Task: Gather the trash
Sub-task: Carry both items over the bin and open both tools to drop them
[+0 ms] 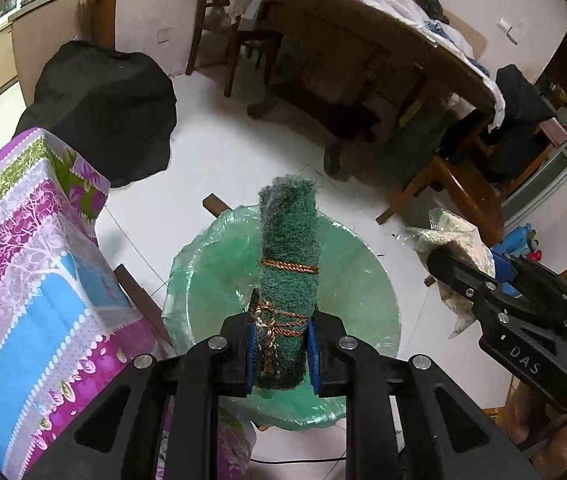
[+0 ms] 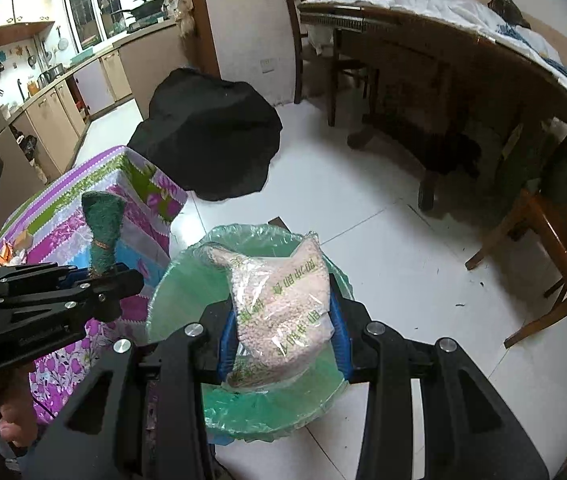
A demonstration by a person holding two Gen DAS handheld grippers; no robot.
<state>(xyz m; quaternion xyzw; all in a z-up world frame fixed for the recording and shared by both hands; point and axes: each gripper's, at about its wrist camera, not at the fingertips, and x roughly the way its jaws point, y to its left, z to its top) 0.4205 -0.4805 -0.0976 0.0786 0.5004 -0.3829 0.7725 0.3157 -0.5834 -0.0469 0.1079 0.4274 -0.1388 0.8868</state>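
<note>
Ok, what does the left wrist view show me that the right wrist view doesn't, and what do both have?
Only the left wrist view shows the cord wrapped around the green scrubber roll where the left gripper clamps it, directly over the bin. Only the right wrist view shows the kitchen counter and the green printing on the clear pellet bag clamped in the right gripper. Both show the green-lined trash bin, the patterned tablecloth, the black cloth and the wooden dining table.

Left hand-held gripper (image 1: 281, 354) clamped; right hand-held gripper (image 2: 283, 340) clamped, side by side.
</note>
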